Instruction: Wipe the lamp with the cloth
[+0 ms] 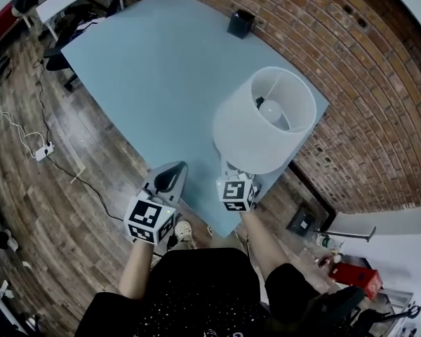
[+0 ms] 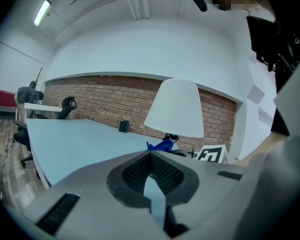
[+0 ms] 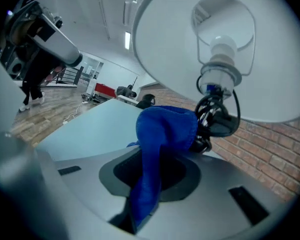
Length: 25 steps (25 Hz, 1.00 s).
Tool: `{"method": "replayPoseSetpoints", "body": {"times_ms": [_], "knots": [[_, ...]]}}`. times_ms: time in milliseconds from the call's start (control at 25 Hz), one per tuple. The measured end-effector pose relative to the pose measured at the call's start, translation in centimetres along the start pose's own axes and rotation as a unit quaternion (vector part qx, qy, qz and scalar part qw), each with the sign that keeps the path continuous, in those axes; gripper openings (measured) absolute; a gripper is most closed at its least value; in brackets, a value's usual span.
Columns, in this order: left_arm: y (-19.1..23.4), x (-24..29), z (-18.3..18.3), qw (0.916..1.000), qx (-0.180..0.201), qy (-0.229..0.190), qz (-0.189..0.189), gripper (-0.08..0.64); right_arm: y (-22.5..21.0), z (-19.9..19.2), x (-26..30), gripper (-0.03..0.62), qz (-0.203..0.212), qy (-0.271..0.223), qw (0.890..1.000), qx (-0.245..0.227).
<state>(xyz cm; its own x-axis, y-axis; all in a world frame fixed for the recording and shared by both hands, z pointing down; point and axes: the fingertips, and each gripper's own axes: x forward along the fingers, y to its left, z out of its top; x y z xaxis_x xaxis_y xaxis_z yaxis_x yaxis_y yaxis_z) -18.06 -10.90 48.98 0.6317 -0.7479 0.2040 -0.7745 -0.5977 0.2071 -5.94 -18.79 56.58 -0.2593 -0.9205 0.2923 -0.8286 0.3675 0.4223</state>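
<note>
1. Toward four o'clock on the pale blue table (image 1: 147,69), close to its near-right corner, finds the lamp (image 1: 266,121) standing upright, white shade open toward the head camera and bulb (image 3: 222,46) showing inside.
2. Holds the right gripper (image 3: 157,156) low, tucked under the shade's six o'clock edge. Probably does so to reach the stem and fittings from below, where the shade blocks any approach from above.
3. Clenches the right jaws on the cloth (image 3: 165,129). Lets the blue fabric run up out of the jaws and bunch at the tips, pressed against or just beside the dark stem fitting (image 3: 217,121) under the bulb; cannot tell firm contact from a near miss.
4. Parks the left gripper (image 2: 150,155) at nine o'clock of the right one, over the table's near edge and apart from the lamp. Likely leaves room for the wiping side, or waits to steady the base.
5. Shows the left jaws pressed tip to tip, grasping nothing, with only table visible through the slit behind them.
6. Calls for gentle strokes: looks light and top-heavy, so could tip toward the near edge under a hard push.
</note>
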Motion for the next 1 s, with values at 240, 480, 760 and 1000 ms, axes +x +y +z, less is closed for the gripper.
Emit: {"method": "replayPoseSetpoints", "body": {"times_ms": [240,480,760,1000], "knots": [[-0.5,0.1,-0.6,0.9999,0.003,0.009,-0.006,0.009,1.8,-4.2,0.8,0.074,0.065,0.098,0.990,0.073],[-2.0,0.5,-1.0,0.9996,0.018,0.016,-0.011,0.009,4.9,-5.2,-3.0,0.075,0.146,0.123,0.974,0.123],[-3.7,1.0,-1.4,0.9995,-0.004,0.011,-0.028,0.009,4.0,-3.4,-10.6,0.075,0.130,0.016,0.974,0.183],[-5.3,2.2,-1.3,0.9995,-0.015,0.009,-0.027,0.009,-4.1,-3.7,-11.7,0.074,-0.008,-0.033,0.980,0.194]]}}
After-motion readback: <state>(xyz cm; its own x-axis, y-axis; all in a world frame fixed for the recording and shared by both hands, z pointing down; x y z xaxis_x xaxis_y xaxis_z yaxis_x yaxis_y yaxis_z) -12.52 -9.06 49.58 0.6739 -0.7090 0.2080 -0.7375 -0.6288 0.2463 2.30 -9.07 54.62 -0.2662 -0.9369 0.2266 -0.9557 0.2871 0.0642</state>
